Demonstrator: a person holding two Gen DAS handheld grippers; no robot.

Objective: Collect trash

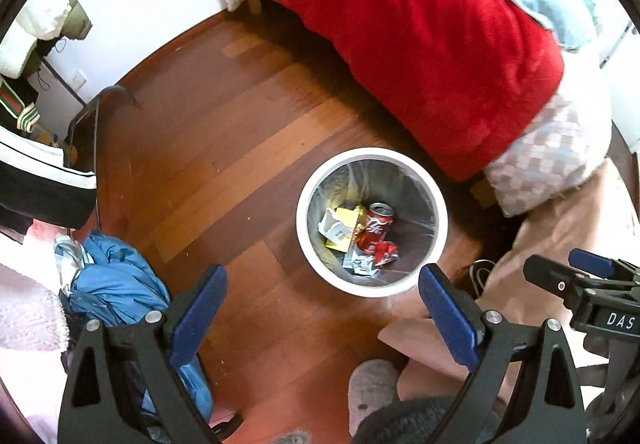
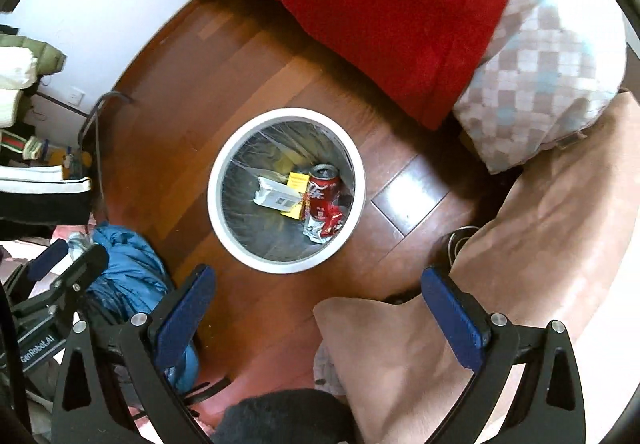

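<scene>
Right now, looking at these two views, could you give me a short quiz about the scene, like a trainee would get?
1. True or false: the left hand-held gripper is gripping the red soda can.
2. Multiple choice: where is the red soda can? A) on the wooden floor B) inside the white trash bin C) on the bed
3. Fill in: the blanket hanging off the bed beside the white trash bin is coloured ____.

Key:
1. False. Both it and the right hand-held gripper are open and empty above the white trash bin.
2. B
3. Red
</scene>
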